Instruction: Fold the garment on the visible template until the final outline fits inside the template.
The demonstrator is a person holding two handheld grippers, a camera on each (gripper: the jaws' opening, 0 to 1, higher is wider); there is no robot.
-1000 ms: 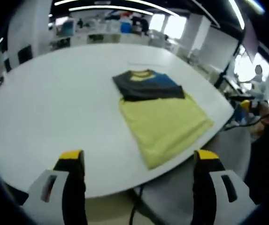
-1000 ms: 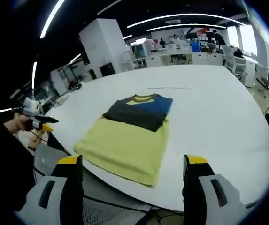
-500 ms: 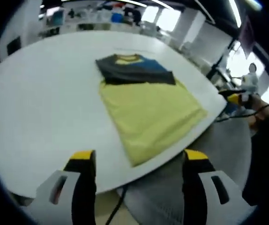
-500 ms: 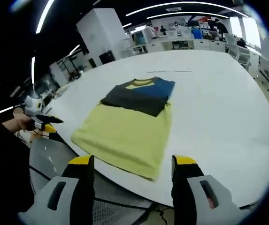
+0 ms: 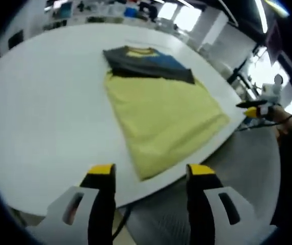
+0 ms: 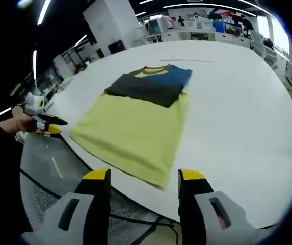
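Bright overhead strip lights, soft blur, fisheye warp.

— How many garments do you count on the table [image 5: 44, 102]?
— One garment [image 5: 161, 109], at the twelve o'clock of both grippers.
— And how many grippers?
— Two: one left gripper [image 5: 148, 176], one right gripper [image 6: 143, 181].

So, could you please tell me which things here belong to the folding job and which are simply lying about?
Part of the job:
- yellow garment with dark, blue-patched top, flat on the white table
- left gripper, fingers apart
- right gripper, fingers apart

Just lying about:
- grey mesh chair at the table's edge
- background desks
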